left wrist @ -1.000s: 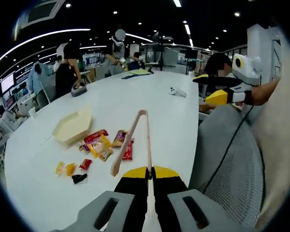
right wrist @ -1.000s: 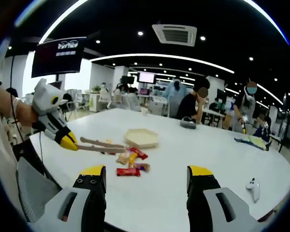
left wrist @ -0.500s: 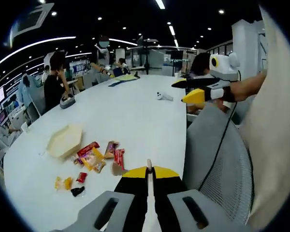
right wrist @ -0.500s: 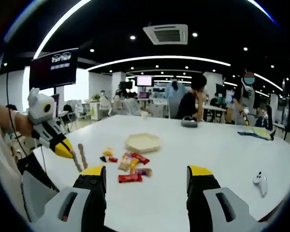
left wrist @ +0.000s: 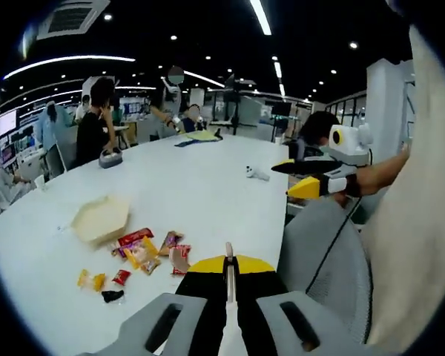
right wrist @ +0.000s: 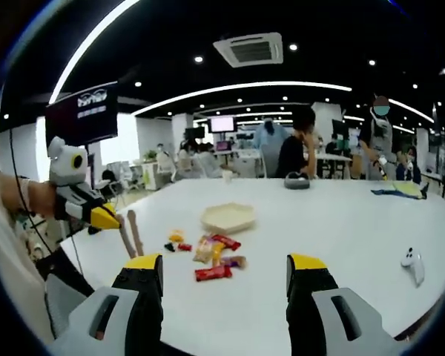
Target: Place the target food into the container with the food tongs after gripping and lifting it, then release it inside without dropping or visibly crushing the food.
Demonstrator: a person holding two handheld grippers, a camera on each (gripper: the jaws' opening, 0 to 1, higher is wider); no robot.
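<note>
White table (right wrist: 341, 245) fills a busy office. Nearest, the left gripper (left wrist: 231, 268) is pressed tight on the wooden tongs (right wrist: 132, 231), so they are ready to grab food. The right gripper (right wrist: 226, 271) is spread wide, holding nothing. Farther out lie about seven snack packets (right wrist: 213, 261), none lifted yet. Beyond them waits one tray (right wrist: 228, 218).

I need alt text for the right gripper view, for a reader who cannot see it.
The right gripper stands open above a white table with snack packets scattered beside a shallow beige container. At left, the left gripper holds wooden food tongs pointing down, off the food.
</note>
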